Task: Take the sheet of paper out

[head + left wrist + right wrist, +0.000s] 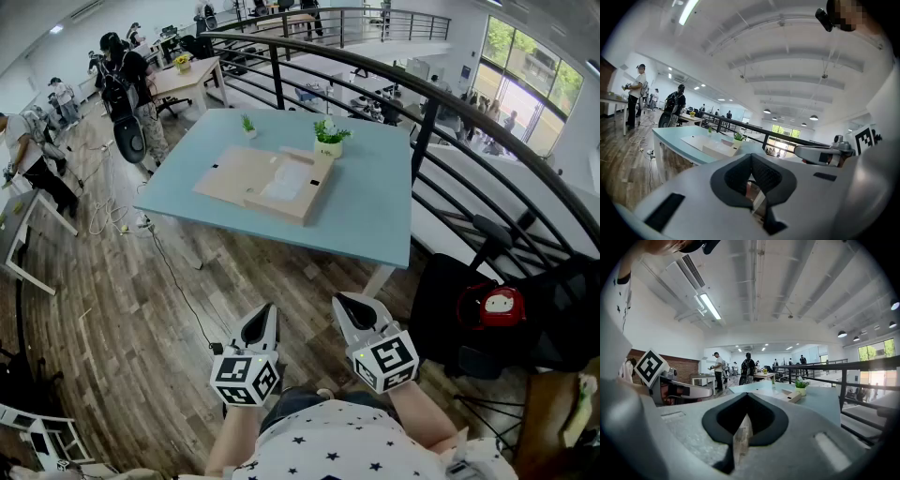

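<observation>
Left gripper [265, 311]: jaws pressed together with nothing between them; I'm holding it low, close to my body, over the wood floor [141, 309].
Right gripper [349, 305]: jaws closed tight as well, empty, and just beside the left one.
Table [375, 211]: light blue, out ahead of me, well apart from both grippers.
Cardboard box [232, 174]: flat and opened out, lying around the middle of the table, a little toward the far edge.
Sheet of paper [289, 182]: white, lying inside the box's right-hand half, with the cardboard walls around it.
Potted plant [329, 139]: upright in a white pot, just beyond the box's far right corner, near the table's far edge.
Small plant [247, 124]: near the far edge too, toward the far left corner.
Railing [427, 108]: dark bars, curving past the table's right edge.
People [122, 70]: standing by other desks beyond the table's far left corner.
</observation>
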Demonstrator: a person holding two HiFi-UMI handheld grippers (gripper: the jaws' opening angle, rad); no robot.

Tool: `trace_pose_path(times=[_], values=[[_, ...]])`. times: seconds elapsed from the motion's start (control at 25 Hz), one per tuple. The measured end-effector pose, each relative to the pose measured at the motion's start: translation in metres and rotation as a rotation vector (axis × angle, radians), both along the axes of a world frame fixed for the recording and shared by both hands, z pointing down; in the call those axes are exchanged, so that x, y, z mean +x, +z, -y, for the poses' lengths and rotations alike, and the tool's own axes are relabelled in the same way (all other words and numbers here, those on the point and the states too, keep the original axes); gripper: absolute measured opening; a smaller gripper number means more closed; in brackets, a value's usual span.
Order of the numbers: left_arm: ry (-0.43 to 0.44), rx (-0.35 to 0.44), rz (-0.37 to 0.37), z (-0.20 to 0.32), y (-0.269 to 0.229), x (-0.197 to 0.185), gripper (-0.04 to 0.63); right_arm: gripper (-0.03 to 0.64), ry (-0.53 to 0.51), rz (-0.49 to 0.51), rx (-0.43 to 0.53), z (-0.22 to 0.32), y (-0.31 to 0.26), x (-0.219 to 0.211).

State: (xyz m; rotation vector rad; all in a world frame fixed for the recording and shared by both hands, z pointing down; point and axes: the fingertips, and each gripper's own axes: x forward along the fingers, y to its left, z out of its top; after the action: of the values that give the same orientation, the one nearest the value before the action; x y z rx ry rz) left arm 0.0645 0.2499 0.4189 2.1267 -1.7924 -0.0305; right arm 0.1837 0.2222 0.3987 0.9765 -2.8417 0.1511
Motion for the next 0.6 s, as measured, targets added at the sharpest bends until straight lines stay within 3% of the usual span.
trace_pose_path(times=[0.6], values=[[0.006,0.015,-0.03,0.006,0.003,0.015,0.003,0.005,-0.016,0.0,0.014,0.0,0.004,0.011]])
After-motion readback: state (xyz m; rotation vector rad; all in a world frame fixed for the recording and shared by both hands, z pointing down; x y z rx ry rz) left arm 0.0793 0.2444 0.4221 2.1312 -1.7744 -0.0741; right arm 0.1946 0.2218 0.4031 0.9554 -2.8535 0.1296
